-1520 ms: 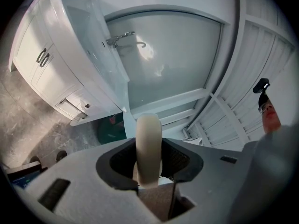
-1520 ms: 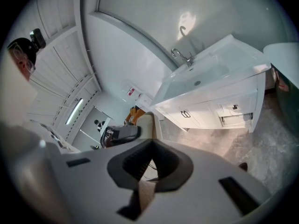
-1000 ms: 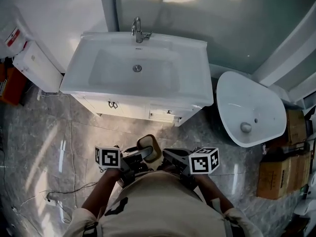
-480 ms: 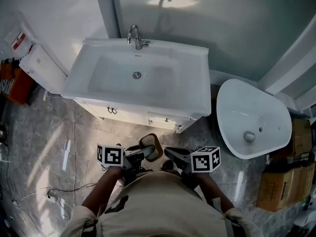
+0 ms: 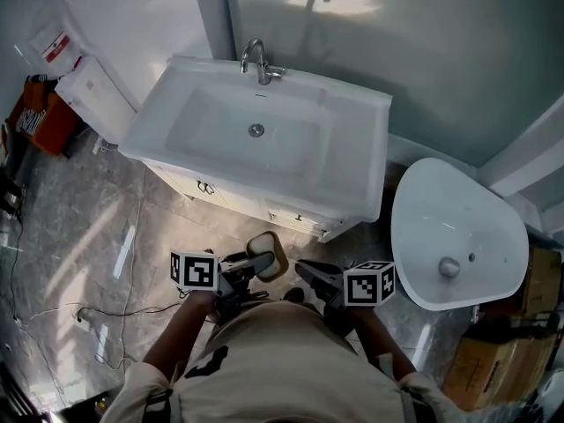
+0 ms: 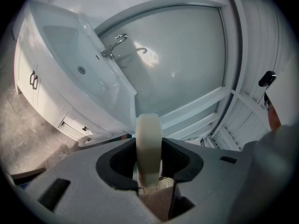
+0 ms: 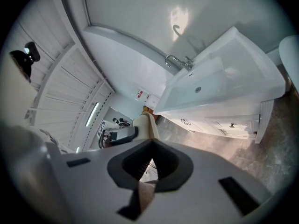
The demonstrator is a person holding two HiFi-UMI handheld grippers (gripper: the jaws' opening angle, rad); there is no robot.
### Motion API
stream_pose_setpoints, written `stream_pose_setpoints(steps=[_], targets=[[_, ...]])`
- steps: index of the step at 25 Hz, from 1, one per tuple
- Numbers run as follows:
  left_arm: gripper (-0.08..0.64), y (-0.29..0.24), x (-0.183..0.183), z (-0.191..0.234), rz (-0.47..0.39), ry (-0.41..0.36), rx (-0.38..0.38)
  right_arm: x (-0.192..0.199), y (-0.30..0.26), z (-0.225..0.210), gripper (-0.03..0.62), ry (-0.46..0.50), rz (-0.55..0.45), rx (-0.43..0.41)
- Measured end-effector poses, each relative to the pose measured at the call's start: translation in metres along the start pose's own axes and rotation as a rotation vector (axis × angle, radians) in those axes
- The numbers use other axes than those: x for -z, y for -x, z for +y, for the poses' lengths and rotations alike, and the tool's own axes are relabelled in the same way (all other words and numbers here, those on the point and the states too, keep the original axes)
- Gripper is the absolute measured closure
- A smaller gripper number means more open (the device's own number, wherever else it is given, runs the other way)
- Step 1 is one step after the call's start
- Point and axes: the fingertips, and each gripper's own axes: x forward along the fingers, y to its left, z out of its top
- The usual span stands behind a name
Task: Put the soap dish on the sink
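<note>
Jaws of our left gripper (image 6: 148, 164) clamp the cream soap dish (image 6: 148, 134) edge-on, well short of the sink (image 5: 357, 170); our right gripper (image 7: 149, 164) is closed, empty. Gripped so narrowly, the dish could swivel and drop.

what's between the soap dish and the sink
Nothing visible. The left gripper holds the soap dish in front of the sink, with only floor below the gap. The sink's top carries just the faucet.
</note>
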Motion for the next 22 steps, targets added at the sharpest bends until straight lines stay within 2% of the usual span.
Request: stream_pose_setpoints(steps=[7, 13, 18, 22], targets=[[0.399, 0.015, -0.006, 0.013, -0.078, 0.037, -0.038, -0.001, -0.018, -0.001, 0.581, 0.032, 0.079, -0.041], [0.399, 0.033, -0.021, 0.03, -0.066, 0.029, -0.016, -0.005, -0.041, 0.002, 0.581, 0.031, 0.07, -0.008], [0.399, 0.05, -0.057, 0.049, -0.029, 0.011, 0.01, -0.029, -0.071, 0.004, 0.581, -0.012, 0.005, 0.034], [0.399, 0.075, -0.098, 0.07, -0.024, -0.011, 0.018, -0.041, -0.114, 0.01, 0.581, -0.022, 0.014, 0.052]])
